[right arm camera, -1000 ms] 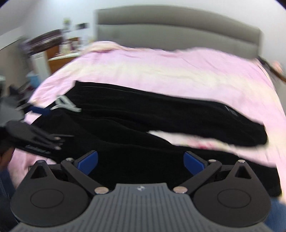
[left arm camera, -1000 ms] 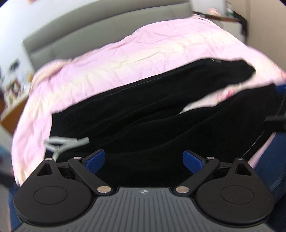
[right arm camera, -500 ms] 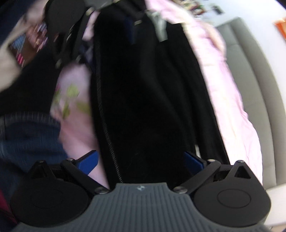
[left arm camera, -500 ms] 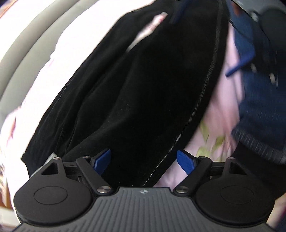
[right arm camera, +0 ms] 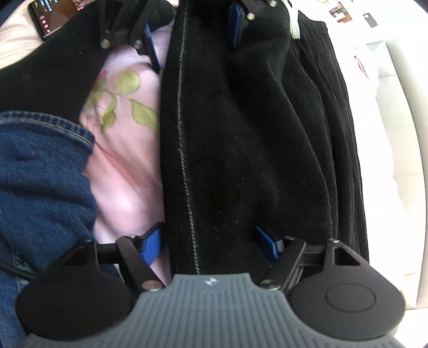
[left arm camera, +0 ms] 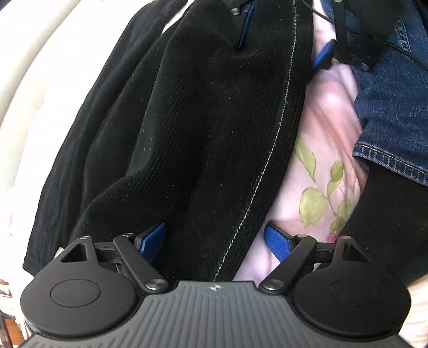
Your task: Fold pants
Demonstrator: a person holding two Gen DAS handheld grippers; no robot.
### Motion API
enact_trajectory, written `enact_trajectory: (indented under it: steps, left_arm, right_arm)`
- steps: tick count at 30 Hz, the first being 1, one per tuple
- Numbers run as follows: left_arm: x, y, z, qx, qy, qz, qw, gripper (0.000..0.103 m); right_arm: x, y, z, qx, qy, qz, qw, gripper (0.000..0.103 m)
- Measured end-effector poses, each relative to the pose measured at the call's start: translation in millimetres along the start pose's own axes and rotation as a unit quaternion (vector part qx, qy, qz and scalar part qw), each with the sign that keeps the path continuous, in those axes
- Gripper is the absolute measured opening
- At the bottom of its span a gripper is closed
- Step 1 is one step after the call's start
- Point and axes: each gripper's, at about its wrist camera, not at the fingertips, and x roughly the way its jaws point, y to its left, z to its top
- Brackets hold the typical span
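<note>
Black corduroy pants [left arm camera: 192,128] lie lengthwise on a pink floral bedsheet [left arm camera: 321,174]. A stitched side seam [left arm camera: 270,150] runs along their near edge. My left gripper [left arm camera: 214,241] is open, its blue pads straddling the seam edge at one end. My right gripper [right arm camera: 211,243] is open and straddles the same edge [right arm camera: 184,150] at the other end. Each gripper shows at the top of the other's view: the right gripper [left arm camera: 289,34], the left gripper [right arm camera: 192,32]. The pants [right arm camera: 254,133] fill the middle of the right wrist view.
The person's blue denim jacket [left arm camera: 396,88] and dark trousers [left arm camera: 388,227] stand close beside the bed edge; the denim also shows in the right wrist view [right arm camera: 40,174]. A phone [right arm camera: 53,13] lies at the top left. A white drawstring [right arm camera: 294,24] shows at the waistband.
Both grippers swung from facing across the bed to facing each other along the pants' near edge, then closed in so the seam edge sits between their open pads.
</note>
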Motion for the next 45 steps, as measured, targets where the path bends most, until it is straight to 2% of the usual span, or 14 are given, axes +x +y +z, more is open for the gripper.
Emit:
enact_trajectory:
  steps: [1, 3, 6, 9, 15, 17, 22, 26, 29, 33, 36, 39, 41, 45]
  left_arm:
    - [0.3, 1.6, -1.3, -0.003, 0.004, -0.005, 1.0000, 0.097]
    - [3.0, 6.5, 4.9, -0.002, 0.007, -0.007, 0.9999, 0.101]
    - [6.8, 4.7, 8.0, 0.006, 0.011, 0.004, 0.9999, 0.103]
    - [3.4, -0.1, 4.5, 0.025, 0.006, 0.011, 0.9996, 0.103]
    - [-7.0, -2.7, -3.8, 0.020, -0.002, 0.021, 0.9996, 0.101]
    - [-12.4, 2.2, -5.0, 0.018, -0.002, 0.049, 0.9987, 0.085]
    - [-21.6, -5.0, -9.6, 0.019, -0.015, 0.095, 0.9952, 0.085]
    - [-10.2, -2.0, -13.0, 0.022, -0.008, 0.118, 0.9927, 0.093]
    - [-7.8, 10.5, -12.6, -0.024, -0.011, 0.143, 0.9894, 0.047]
    - [-32.3, 39.7, -21.8, -0.087, -0.050, 0.138, 0.9854, 0.027]
    - [-62.9, 61.6, -30.9, -0.130, -0.077, 0.142, 0.9783, 0.023]
    - [-87.7, 102.5, -29.8, -0.199, -0.110, 0.139, 0.9637, 0.021]
    - [-103.7, 120.7, -27.9, -0.221, -0.126, 0.139, 0.9569, 0.021]
    - [-110.9, 137.1, -9.3, -0.221, -0.129, 0.157, 0.9540, 0.021]
  right_arm:
    - [1.7, -0.5, -2.1, -0.008, 0.004, -0.006, 1.000, 0.055]
    - [1.9, -4.9, -7.8, -0.018, 0.007, -0.027, 0.999, 0.029]
    - [-6.3, -21.3, -15.3, 0.016, -0.006, -0.036, 0.999, 0.012]
    - [-19.9, -38.1, -20.2, 0.066, -0.025, -0.051, 0.996, 0.007]
    - [-39.3, -74.7, -23.2, 0.145, -0.050, -0.075, 0.985, 0.006]
    - [-52.2, -75.9, -23.3, 0.161, -0.059, -0.083, 0.982, 0.006]
    - [-79.9, -106.7, -33.1, 0.240, -0.086, -0.083, 0.963, 0.005]
    - [-88.3, -115.2, -34.0, 0.257, -0.093, -0.082, 0.958, 0.005]
    - [-90.2, -110.6, -34.2, 0.255, -0.092, -0.080, 0.959, 0.005]
    - [-92.0, -104.4, -43.1, 0.254, -0.086, -0.077, 0.960, 0.005]
    - [-89.1, -101.9, -47.8, 0.255, -0.081, -0.060, 0.962, 0.010]
    - [-80.8, -92.6, -48.3, 0.263, -0.071, -0.049, 0.961, 0.042]
    - [-73.0, -84.3, -47.2, 0.264, -0.059, -0.038, 0.962, 0.043]
    - [-52.4, -67.4, -50.9, 0.234, -0.001, -0.056, 0.971, 0.043]
